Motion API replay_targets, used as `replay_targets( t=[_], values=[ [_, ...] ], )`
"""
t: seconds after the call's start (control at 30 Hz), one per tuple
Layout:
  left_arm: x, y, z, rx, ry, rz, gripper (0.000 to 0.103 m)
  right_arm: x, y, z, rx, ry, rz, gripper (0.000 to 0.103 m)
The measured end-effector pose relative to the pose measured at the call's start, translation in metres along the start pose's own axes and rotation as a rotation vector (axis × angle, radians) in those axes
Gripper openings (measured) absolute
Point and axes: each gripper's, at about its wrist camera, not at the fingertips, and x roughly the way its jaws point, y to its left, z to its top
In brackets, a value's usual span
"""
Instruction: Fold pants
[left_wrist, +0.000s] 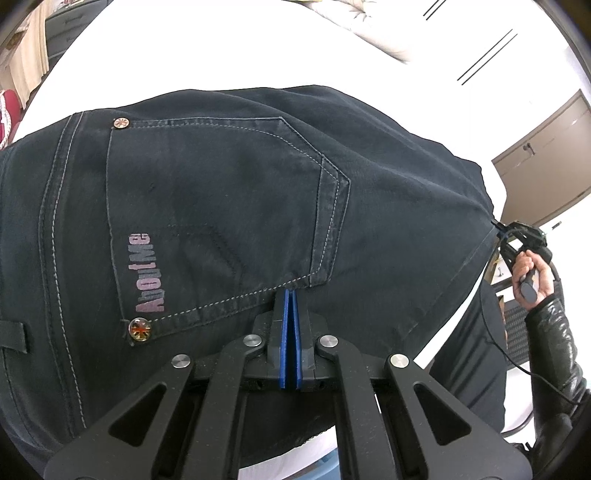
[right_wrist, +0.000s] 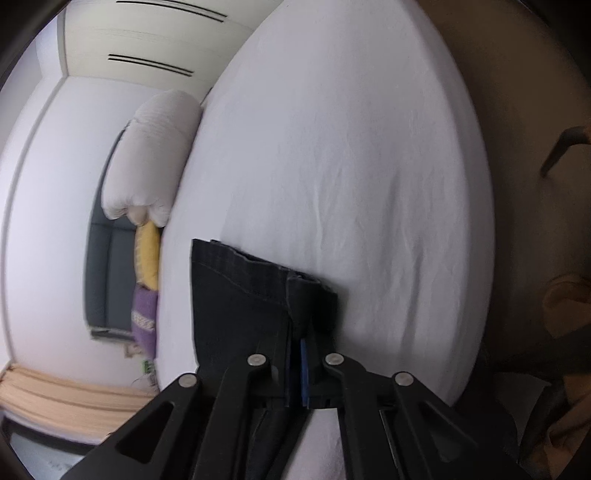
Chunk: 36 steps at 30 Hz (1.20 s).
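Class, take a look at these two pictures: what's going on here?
A person is folding dark pants on a bed with a white sheet, using a hand-held claw in each hand. The left claw is shut on the fabric just below the back pocket. The right claw is shut on another edge of the pants, off to the side. The pants lie mostly spread out, so the fold isn't finished yet.

Pants (left_wrist: 236, 206): 1 pair, dark navy denim with pale contrast stitching. Seat side up, spread over the white bed sheet (left_wrist: 229, 48). Back pocket (left_wrist: 221, 221) shows a pink "AboutMe" print (left_wrist: 146, 273) and 2 round metal rivets at its corners. A belt loop lies at the waist edge. In the right wrist view, a hemmed, layered dark edge (right_wrist: 258, 288) rests on the same sheet.
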Motion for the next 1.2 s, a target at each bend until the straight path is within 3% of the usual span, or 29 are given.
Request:
replay_targets(
  t=[0.1, 0.13, 0.17, 0.23, 0.37, 0.53, 0.63, 0.73, 0.8, 1.0, 1.2],
  values=[
    [-0.001, 0.002, -0.001, -0.008, -0.009, -0.008, 0.002, -0.022, 0.007, -0.002, -0.058, -0.048, -0.051, 0.018],
    [-0.001, 0.004, -0.001, -0.009, -0.011, -0.009, 0.002, -0.035, 0.011, -0.004, -0.085, -0.092, -0.132, 0.037],
    [-0.002, 0.005, -0.002, -0.009, -0.013, -0.012, 0.002, -0.044, 0.013, -0.006, -0.093, -0.124, -0.166, 0.048],
    [-0.002, 0.005, -0.003, -0.013, -0.017, -0.015, 0.002, -0.062, 0.012, -0.008, -0.077, -0.160, -0.138, 0.048],
    [-0.002, 0.007, -0.004, -0.012, -0.020, -0.017, 0.002, -0.078, 0.019, -0.022, -0.068, -0.108, -0.031, 0.048],
    [-0.001, 0.005, -0.006, -0.016, -0.022, -0.014, 0.002, -0.057, 0.045, -0.062, -0.114, 0.072, 0.068, 0.048],
    [-0.001, 0.003, -0.005, -0.015, -0.020, -0.010, 0.002, -0.031, 0.061, -0.107, -0.118, 0.255, 0.146, 0.048],
    [-0.001, 0.001, -0.005, -0.018, -0.020, -0.008, 0.002, -0.006, 0.081, -0.164, -0.214, 0.405, 0.139, 0.048],
    [-0.001, 0.000, -0.005, -0.012, -0.020, -0.004, 0.002, 0.008, 0.084, -0.184, -0.222, 0.459, 0.144, 0.048],
    [-0.001, 0.000, -0.005, -0.016, -0.020, -0.010, 0.002, 0.021, 0.083, -0.203, -0.225, 0.498, 0.076, 0.048],
    [0.000, -0.001, -0.006, -0.019, -0.021, -0.010, 0.002, 0.022, 0.085, -0.218, -0.219, 0.573, 0.063, 0.048]
  ],
)
